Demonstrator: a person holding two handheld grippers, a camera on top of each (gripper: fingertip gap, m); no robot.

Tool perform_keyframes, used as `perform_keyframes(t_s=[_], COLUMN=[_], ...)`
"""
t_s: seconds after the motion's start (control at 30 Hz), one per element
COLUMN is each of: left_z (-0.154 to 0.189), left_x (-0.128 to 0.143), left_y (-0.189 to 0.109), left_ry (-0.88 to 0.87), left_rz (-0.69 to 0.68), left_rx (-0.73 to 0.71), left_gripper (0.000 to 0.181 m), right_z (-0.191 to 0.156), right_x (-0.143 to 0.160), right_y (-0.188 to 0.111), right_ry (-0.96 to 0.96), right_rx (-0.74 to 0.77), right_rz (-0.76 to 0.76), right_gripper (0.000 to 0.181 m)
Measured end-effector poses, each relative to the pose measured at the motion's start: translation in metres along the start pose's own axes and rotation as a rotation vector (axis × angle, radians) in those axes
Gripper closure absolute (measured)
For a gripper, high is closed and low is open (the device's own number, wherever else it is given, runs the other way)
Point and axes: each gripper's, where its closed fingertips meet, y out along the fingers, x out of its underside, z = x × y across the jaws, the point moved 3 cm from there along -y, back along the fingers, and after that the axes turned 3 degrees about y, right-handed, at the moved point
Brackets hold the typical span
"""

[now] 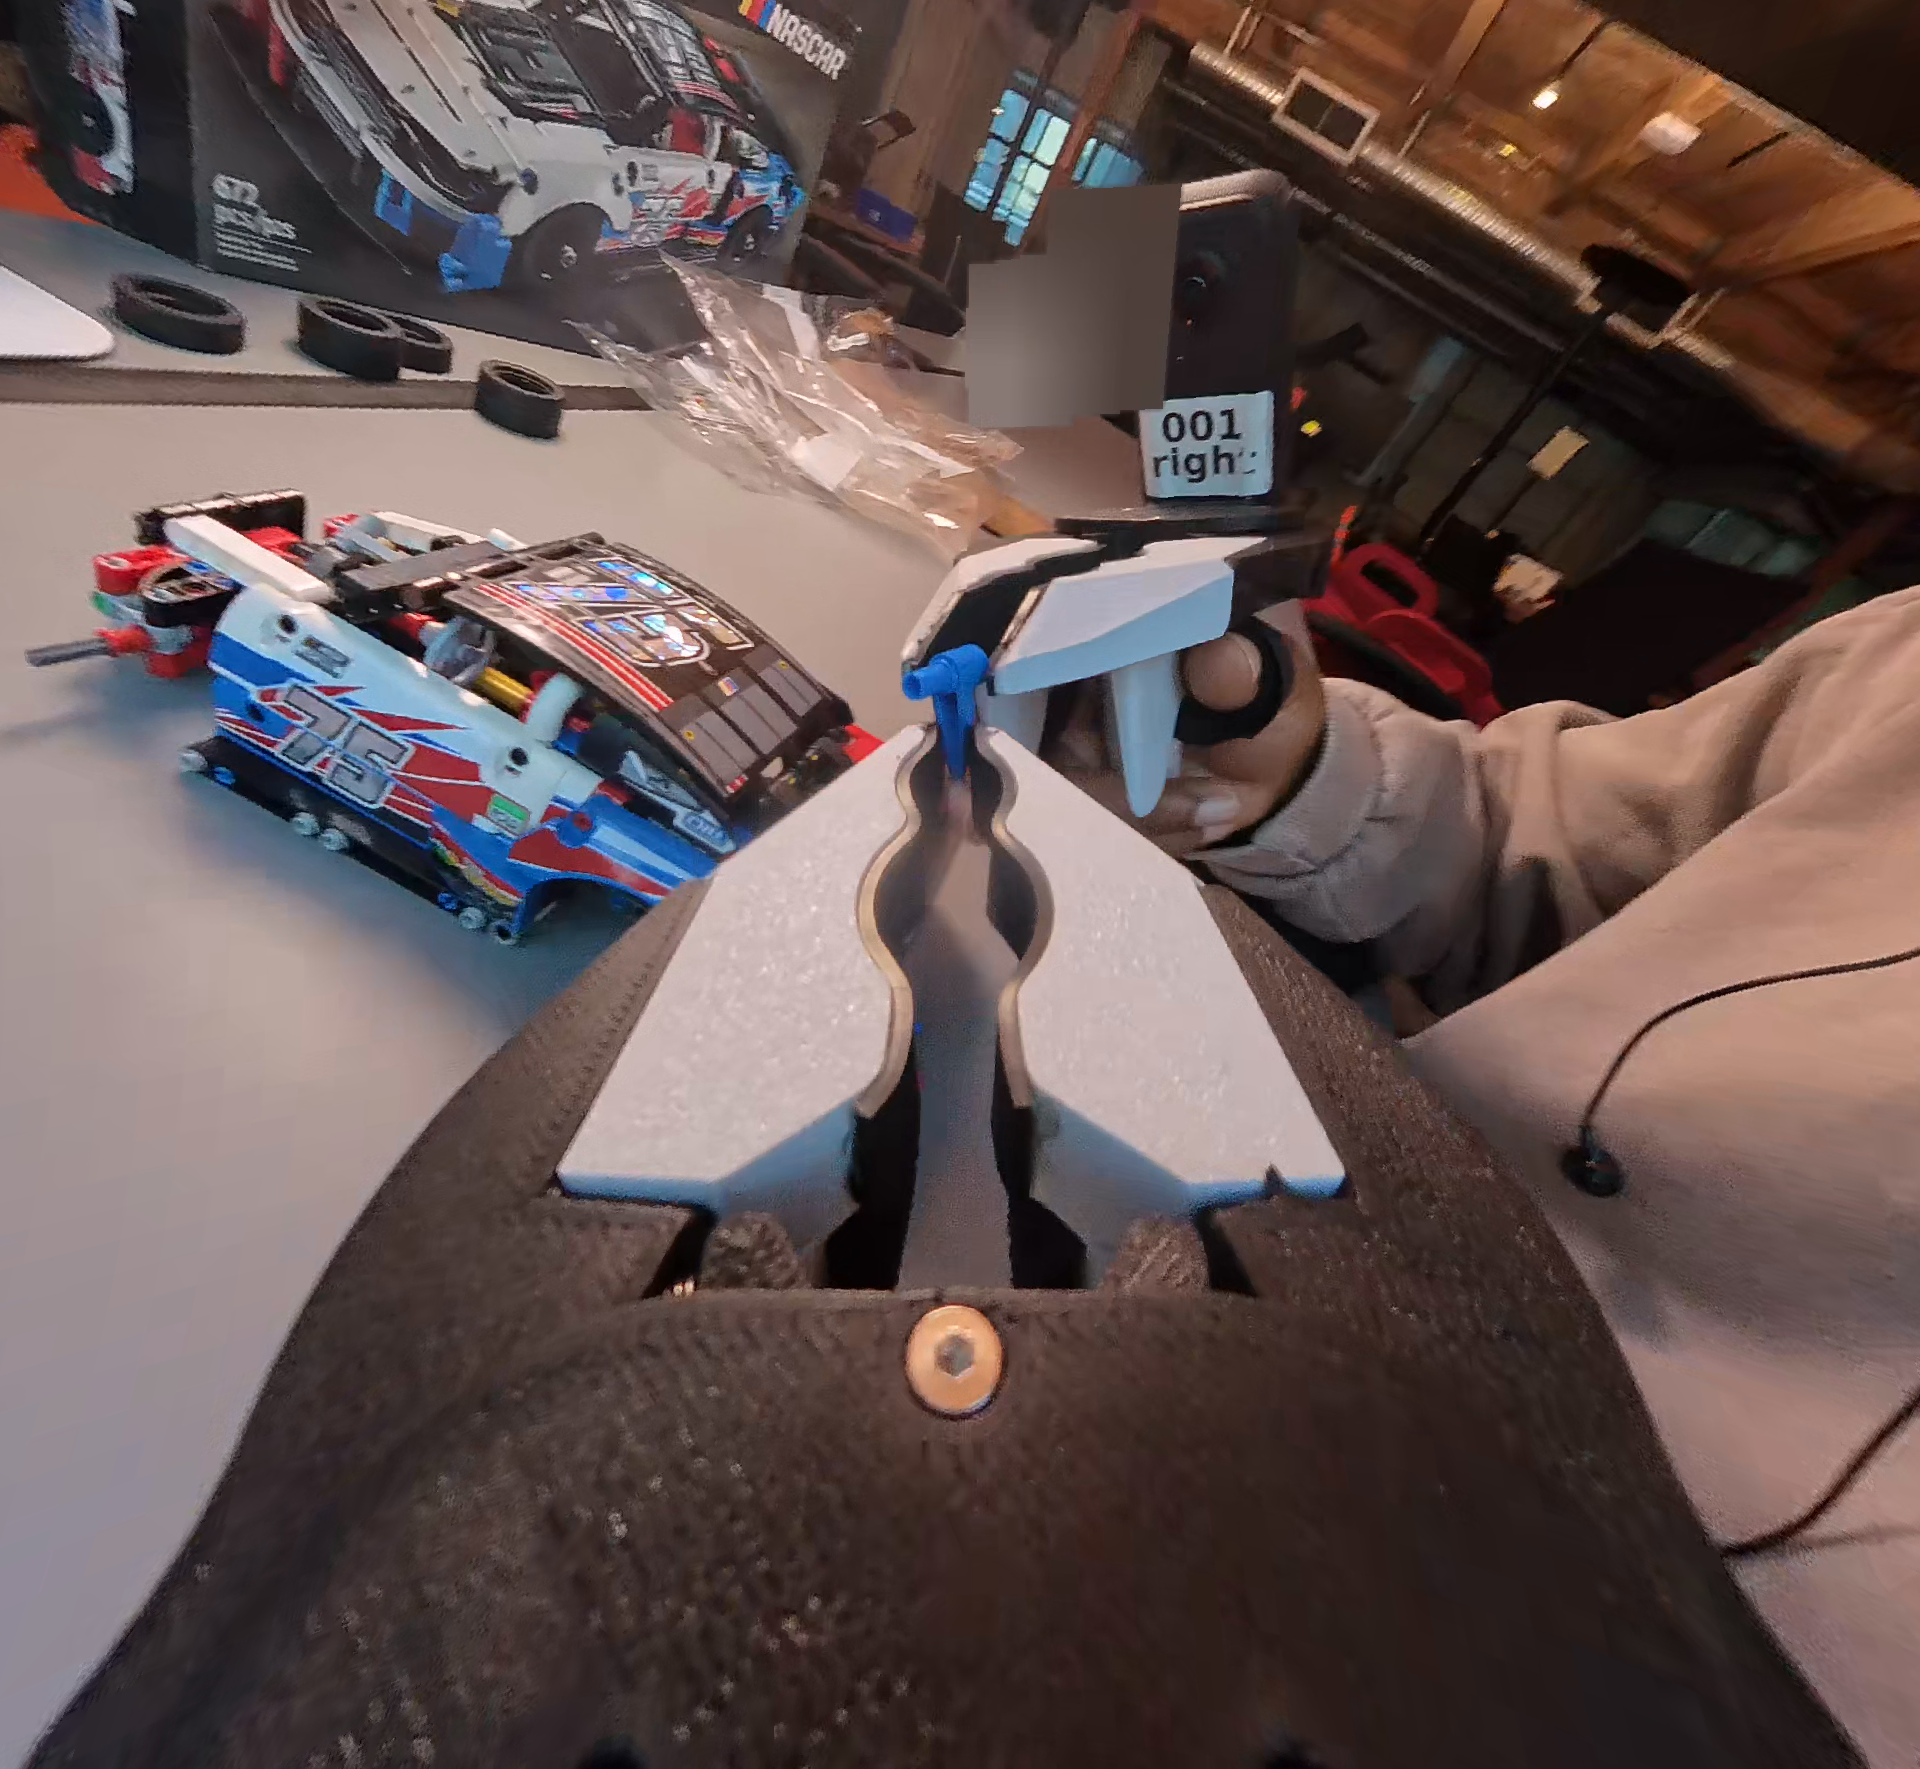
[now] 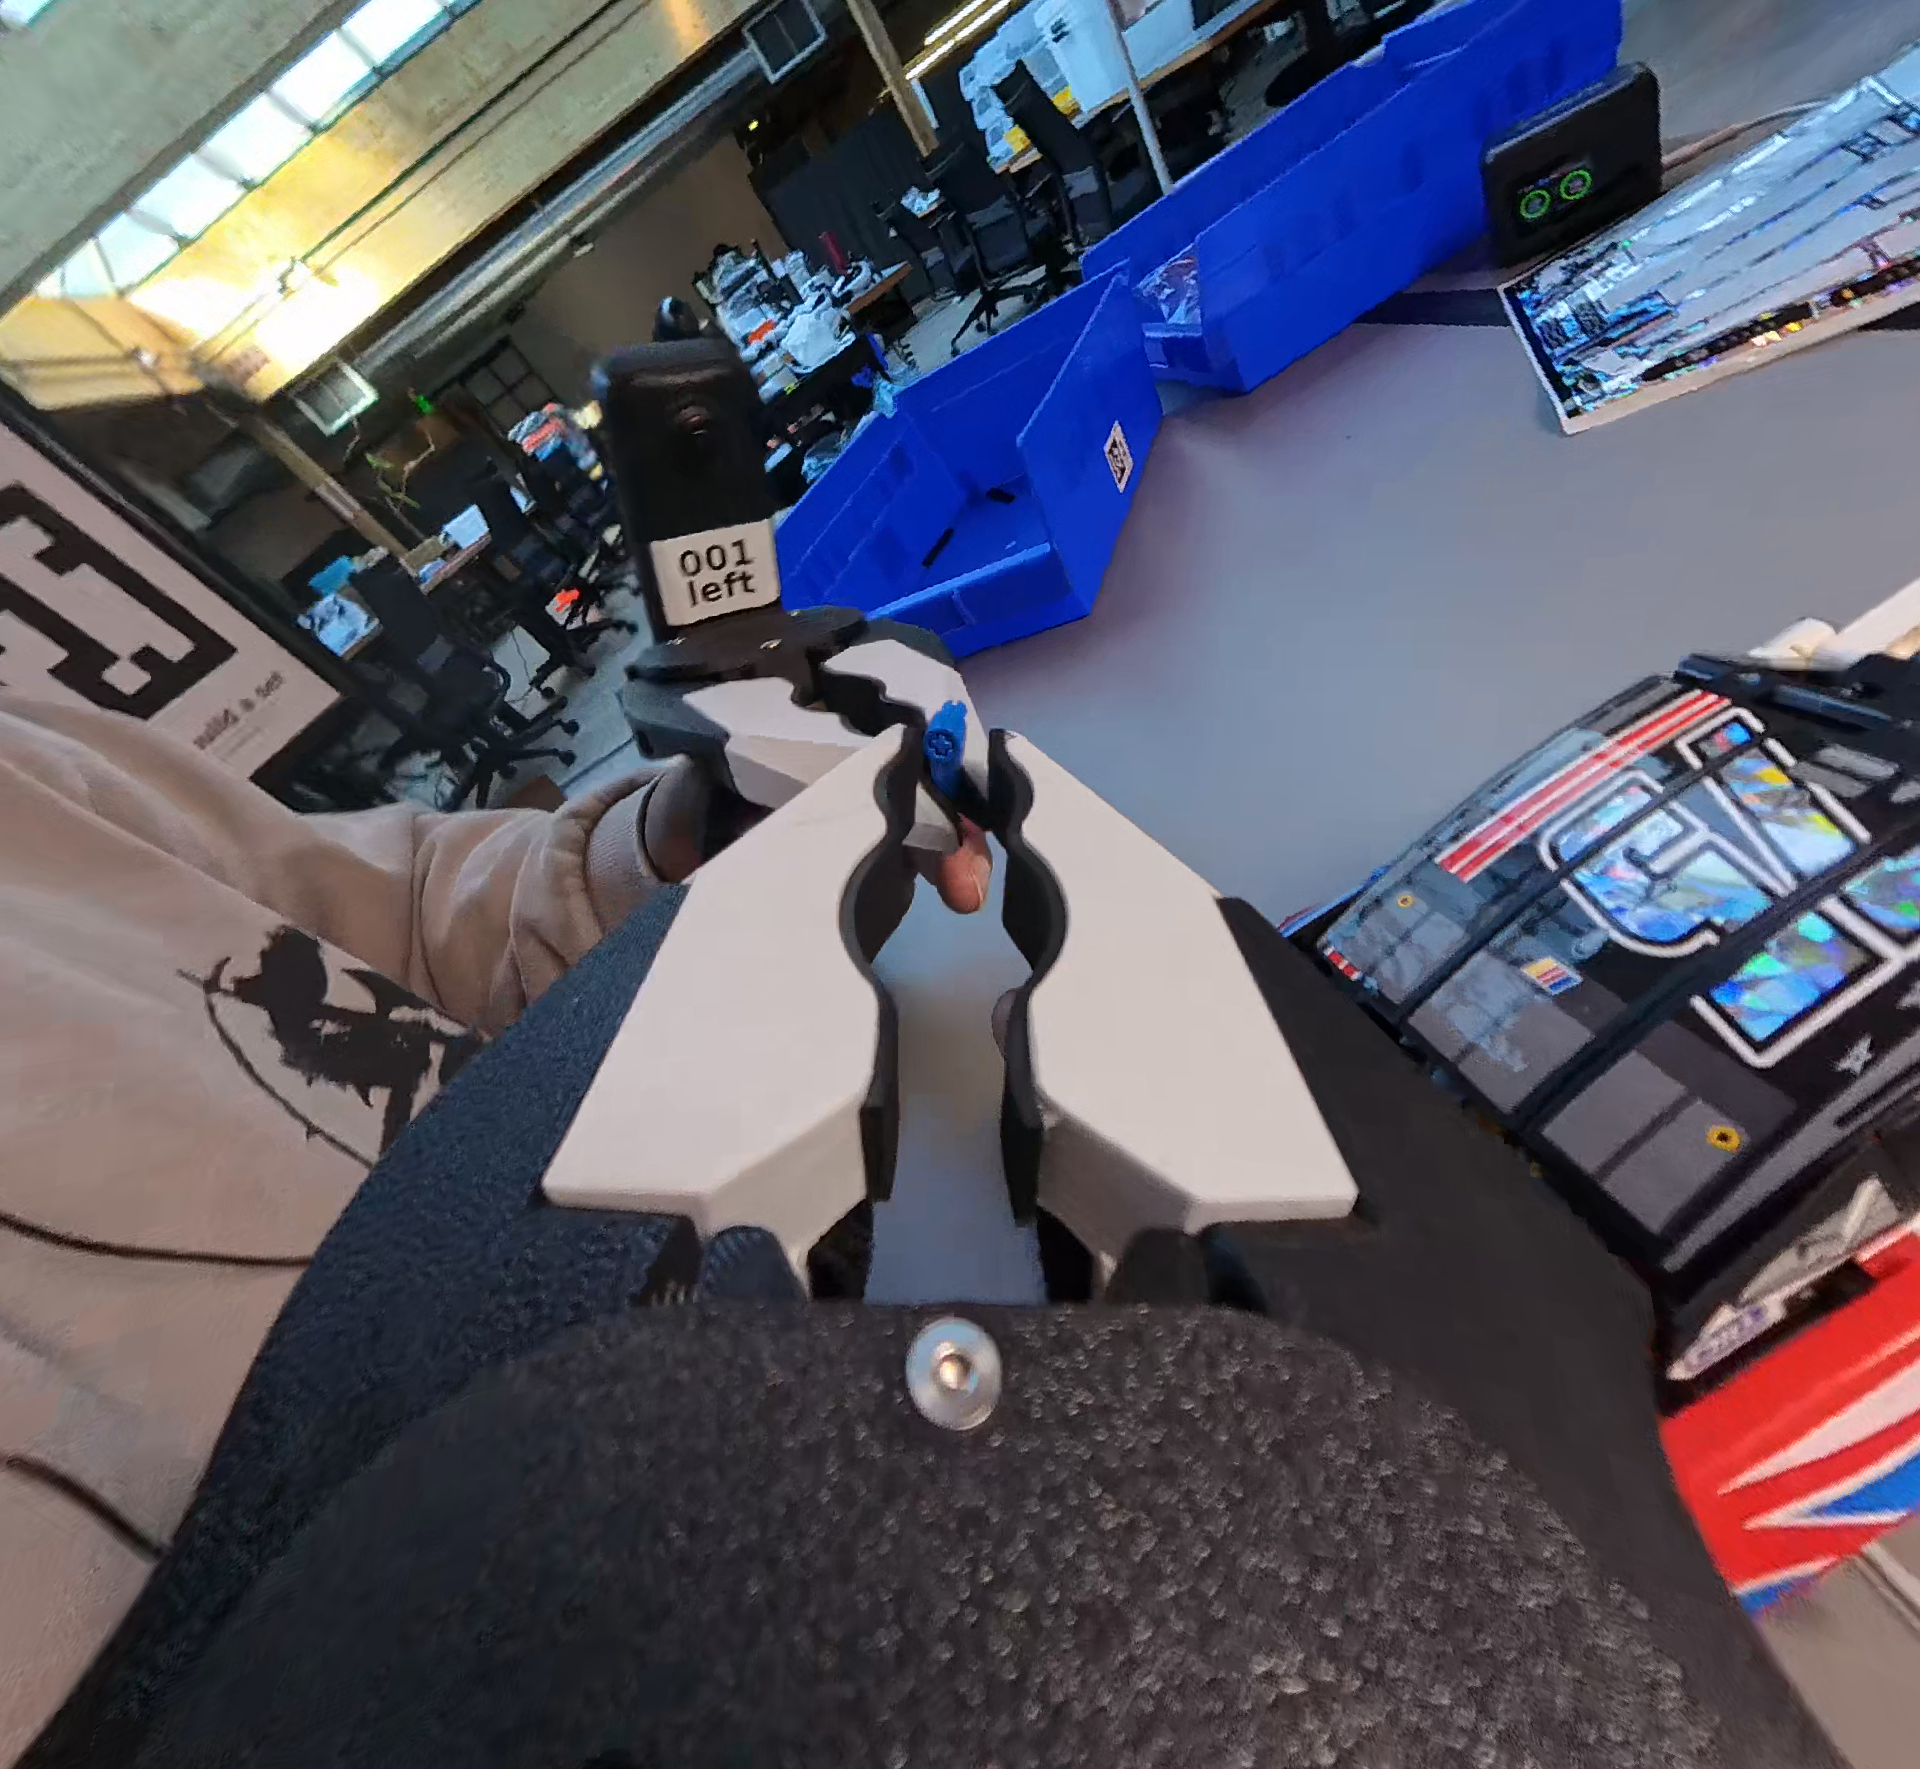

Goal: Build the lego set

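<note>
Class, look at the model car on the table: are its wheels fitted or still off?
Off. The car shows bare axle ends and empty arches, while black tyres lie loose near the box.

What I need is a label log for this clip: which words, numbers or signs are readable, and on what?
I don't quote writing; these things carry it:
White label, right gripper: legible.
White label, left gripper: legible.
Set box: brand words, legible.
Lego car side: number, legible.
Blue bin: code sticker.
Poster: small print blurred.
</note>
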Motion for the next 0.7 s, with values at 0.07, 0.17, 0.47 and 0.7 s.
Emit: perform_keyframes(t_s=[0.07,0.17,0.47,0.7], left_z=[0.004,0.01,0.039,0.054], left_x=[-0.002,0.0,0.016,0.029], left_y=[-0.002,-0.003,0.004,0.008], left_ry=[-0.116,-0.284,-0.561,-0.672], left_rz=[0.019,0.021,-0.073,-0.165], left_rx=[0.1,0.246,0.565,0.69], left_gripper=[0.18,0.18,0.18,0.179], right_z=[-0.006,-0.01,-0.027,-0.041], right_x=[0.0,0.003,0.012,0.024], right_y=[-0.006,-0.017,-0.028,-0.034], right_ry=[-0.117,-0.381,-0.735,-0.971], right_rx=[-0.069,-0.117,-0.346,-0.456], right_rz=[-0.064,-0.167,-0.366,-0.493], right_gripper=[0.167,0.167,0.17,0.162])
